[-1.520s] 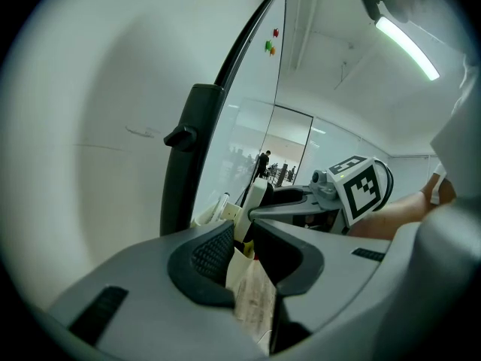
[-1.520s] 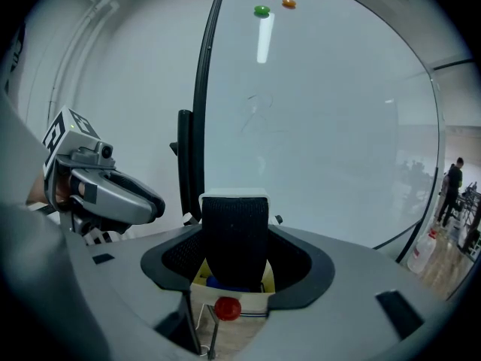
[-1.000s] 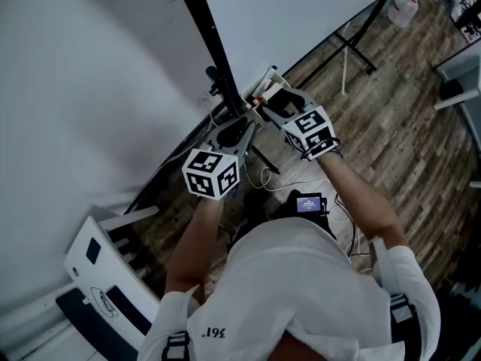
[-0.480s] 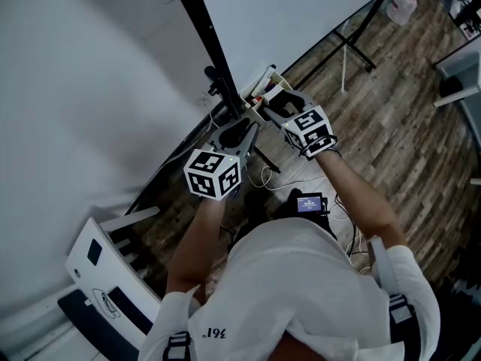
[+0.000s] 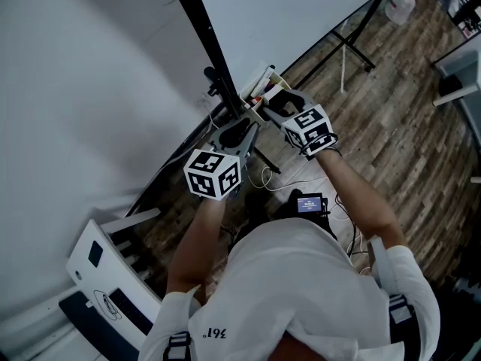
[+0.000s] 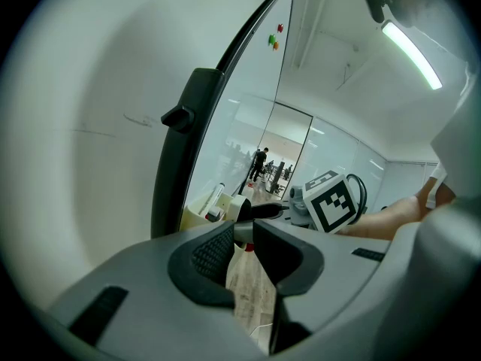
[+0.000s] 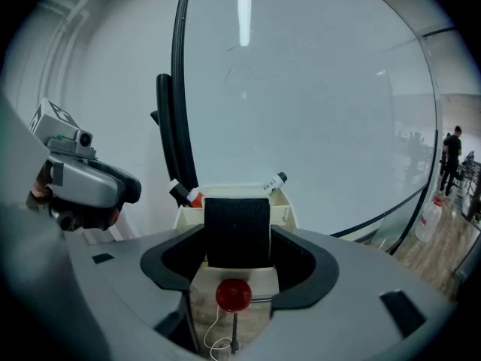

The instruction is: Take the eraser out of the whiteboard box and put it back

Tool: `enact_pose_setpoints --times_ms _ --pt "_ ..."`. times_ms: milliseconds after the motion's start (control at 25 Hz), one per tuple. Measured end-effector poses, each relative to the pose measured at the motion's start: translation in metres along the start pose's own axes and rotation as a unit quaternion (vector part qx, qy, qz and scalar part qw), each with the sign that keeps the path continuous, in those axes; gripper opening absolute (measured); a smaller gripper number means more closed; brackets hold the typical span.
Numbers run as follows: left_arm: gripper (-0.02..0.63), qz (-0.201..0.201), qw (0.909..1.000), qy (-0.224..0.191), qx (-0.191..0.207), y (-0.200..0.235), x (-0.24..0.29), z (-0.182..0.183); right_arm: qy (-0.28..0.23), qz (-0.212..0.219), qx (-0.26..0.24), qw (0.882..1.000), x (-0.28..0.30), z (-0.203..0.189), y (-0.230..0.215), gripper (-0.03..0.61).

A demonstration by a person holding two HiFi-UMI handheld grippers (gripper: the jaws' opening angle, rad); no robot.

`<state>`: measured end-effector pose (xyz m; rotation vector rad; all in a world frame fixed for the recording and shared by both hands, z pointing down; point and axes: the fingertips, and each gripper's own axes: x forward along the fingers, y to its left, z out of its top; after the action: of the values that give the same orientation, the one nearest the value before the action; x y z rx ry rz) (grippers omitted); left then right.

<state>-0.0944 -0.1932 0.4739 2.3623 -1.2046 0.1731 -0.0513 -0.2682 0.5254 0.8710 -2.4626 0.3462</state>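
The right gripper (image 7: 237, 241) has its jaws clamped on the black eraser (image 7: 237, 230), one pad on each side of it, and holds it upright right at the front of the cream whiteboard box (image 7: 284, 201). Whether the eraser's lower edge rests inside the box or sits just in front of it cannot be told. Two markers stick up out of the box behind the eraser, a black-capped marker (image 7: 275, 180) at its right corner and a red-and-black marker (image 7: 185, 195) at its left. A round red knob (image 7: 234, 294) shows just below the box. The whiteboard (image 7: 301, 89) rises directly behind the box. The left gripper (image 6: 243, 239) hangs near the box on its left side, beside the black frame post (image 6: 180, 156); its jaws stand only a narrow gap apart with nothing between them.
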Motion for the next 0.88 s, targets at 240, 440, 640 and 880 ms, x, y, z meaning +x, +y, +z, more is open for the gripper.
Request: enact_pose_setpoints --times_ms 240,440,640,880 --pt "0.074 -0.002 1.0 -0.002 0.0 -0.001 0.0 0.002 -0.002 -0.005 0.001 1.0 -0.003 0.002 -0.002 0.265" --pt "0.074 -0.004 1.0 -0.004 0.002 -0.005 -0.002 0.002 -0.004 -0.01 -0.002 1.0 -0.01 0.001 0.001 0.265" --pt "0.074 -0.004 1.0 -0.007 0.003 -0.004 -0.003 0.004 -0.008 -0.014 -0.002 1.0 -0.016 0.003 0.0 0.265" --pt "0.074 -0.007 0.9999 -0.007 0.003 -0.009 -0.002 0.004 -0.012 -0.023 -0.001 1.0 -0.028 0.002 -0.002 0.265"
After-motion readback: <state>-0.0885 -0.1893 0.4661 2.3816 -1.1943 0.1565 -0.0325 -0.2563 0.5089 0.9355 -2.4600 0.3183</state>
